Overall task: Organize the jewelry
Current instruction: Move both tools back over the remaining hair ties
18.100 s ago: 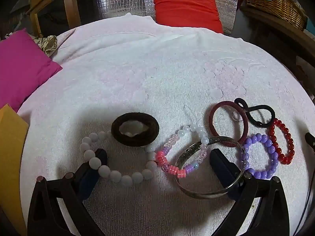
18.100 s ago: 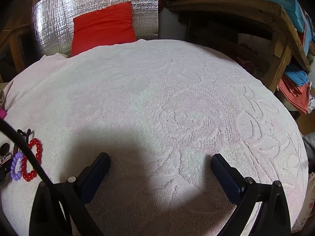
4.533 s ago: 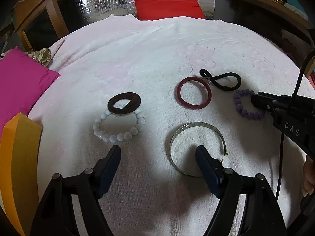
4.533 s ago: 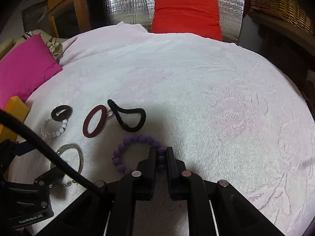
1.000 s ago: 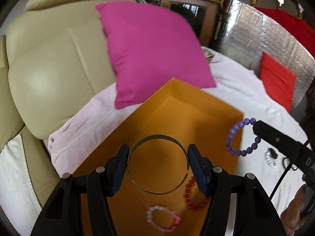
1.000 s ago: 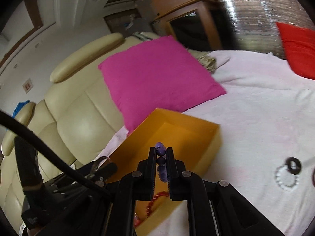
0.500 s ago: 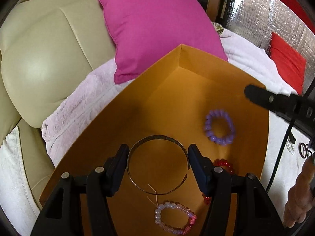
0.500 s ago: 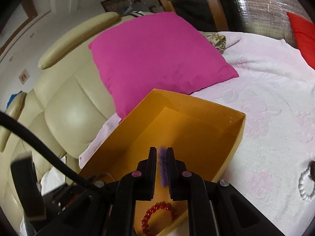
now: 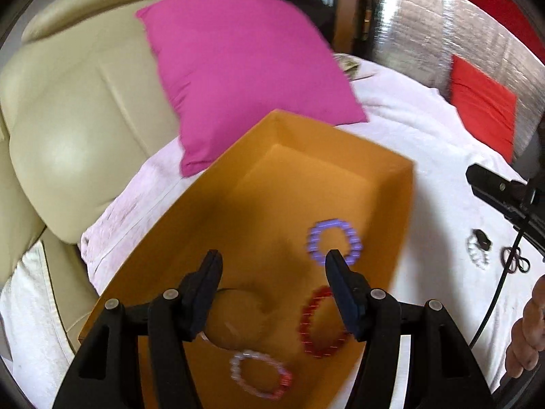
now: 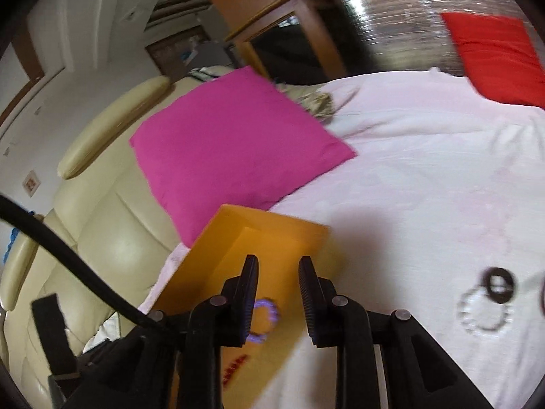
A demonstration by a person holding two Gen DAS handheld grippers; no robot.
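Note:
An orange box (image 9: 340, 156) sits on the white-covered bed. In it lie a purple bead bracelet (image 9: 333, 246), a red bead bracelet (image 9: 320, 323), a pink bead bracelet (image 9: 260, 376) and a thin metal bangle (image 9: 211, 339), partly hidden by my left fingers. My left gripper (image 9: 274, 266) is open and empty above the box. My right gripper (image 10: 277, 272) is open and empty above the box's (image 10: 272, 238) right edge; the purple bracelet (image 10: 264, 317) shows below it. A white bead bracelet (image 10: 483, 313) and a dark hair tie (image 10: 499, 284) lie on the bed to the right.
A magenta cushion (image 9: 245, 68) leans on a cream leather seat (image 9: 68, 129) behind the box. A red cushion (image 9: 480, 102) lies against a silver foil panel (image 9: 425, 27) at the far side. Black hair ties (image 9: 514, 260) lie on the white cover (image 9: 425, 143).
My left gripper has opened and dropped the metal bangle into the box. My right gripper has opened, released the purple bracelet into the box, and moved right.

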